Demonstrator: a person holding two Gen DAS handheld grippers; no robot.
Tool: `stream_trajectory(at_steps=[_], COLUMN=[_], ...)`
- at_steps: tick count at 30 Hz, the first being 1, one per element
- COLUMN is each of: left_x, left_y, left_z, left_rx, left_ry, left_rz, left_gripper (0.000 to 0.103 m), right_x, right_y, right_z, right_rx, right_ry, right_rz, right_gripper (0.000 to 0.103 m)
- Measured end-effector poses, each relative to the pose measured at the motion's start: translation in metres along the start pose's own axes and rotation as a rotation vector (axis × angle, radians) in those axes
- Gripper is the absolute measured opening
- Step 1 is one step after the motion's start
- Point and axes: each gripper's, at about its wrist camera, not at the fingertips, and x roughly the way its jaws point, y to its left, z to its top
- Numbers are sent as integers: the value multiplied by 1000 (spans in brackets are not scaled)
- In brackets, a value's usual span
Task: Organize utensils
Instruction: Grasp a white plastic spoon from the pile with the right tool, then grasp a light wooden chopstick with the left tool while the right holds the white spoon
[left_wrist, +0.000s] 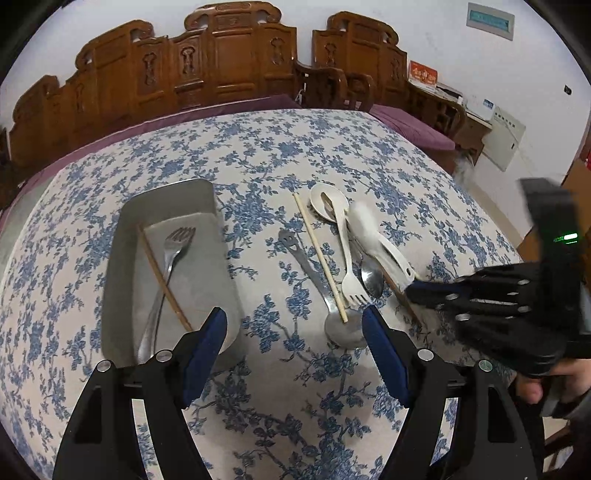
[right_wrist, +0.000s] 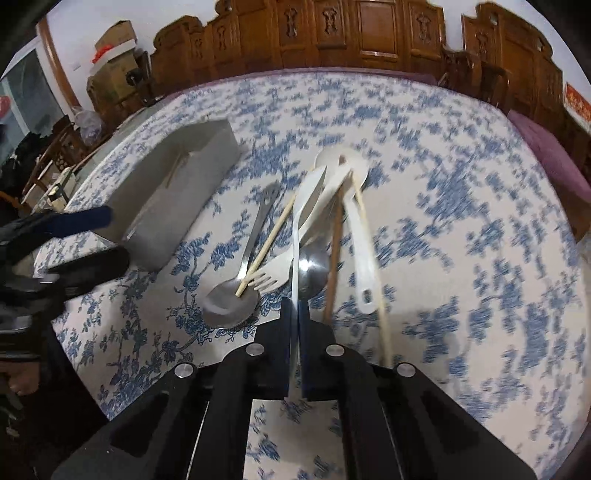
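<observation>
A grey tray (left_wrist: 122, 236) on the left of the table holds a metal fork (left_wrist: 173, 251) and a brown chopstick (left_wrist: 162, 280). A pile of utensils lies to its right: a metal spoon (left_wrist: 343, 328), a pale chopstick (left_wrist: 319, 254), a white fork (left_wrist: 351, 266), a small metal spoon (left_wrist: 371, 277) and a white ladle (left_wrist: 328, 201). My left gripper (left_wrist: 295, 332) is open and empty above the table, between tray and pile. My right gripper (right_wrist: 294, 306) is shut on the handle of a white knife (right_wrist: 308, 195), lifted over the pile; it shows blurred in the left wrist view (left_wrist: 369, 229).
The tray also shows in the right wrist view (right_wrist: 177, 184), with the left gripper (right_wrist: 81, 236) beside it. Carved wooden chairs (left_wrist: 229, 55) stand behind the floral tablecloth (left_wrist: 295, 398). A cabinet with boxes is at the right (left_wrist: 498, 129).
</observation>
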Motion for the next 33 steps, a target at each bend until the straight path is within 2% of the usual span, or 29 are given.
stream_trajectory(at_steps=[5, 8, 15, 19, 23, 33], left_x=[17, 30, 65, 88, 106, 125], left_y=[-7, -12, -24, -30, -33, -36], left_z=[9, 14, 29, 35, 40, 49], left_rx=[-9, -14, -10, -6, 8, 24], left_ry=[26, 46, 107, 149, 181, 208], left_rz=[-9, -11, -16, -17, 8, 62], left_gripper=[72, 66, 46, 28, 23, 23], right_x=[-25, -28, -37, -38, -38, -34], right_y=[-16, -22, -33, -36, -35, -35], right_z=[-1, 0, 4, 4, 4, 2], right_rx=[21, 22, 48, 51, 46, 56], right_ry=[-48, -54, -80, -82, -80, -70], right_rz=[18, 17, 22, 21, 16, 25], right_gripper=[5, 5, 5, 5, 5, 5])
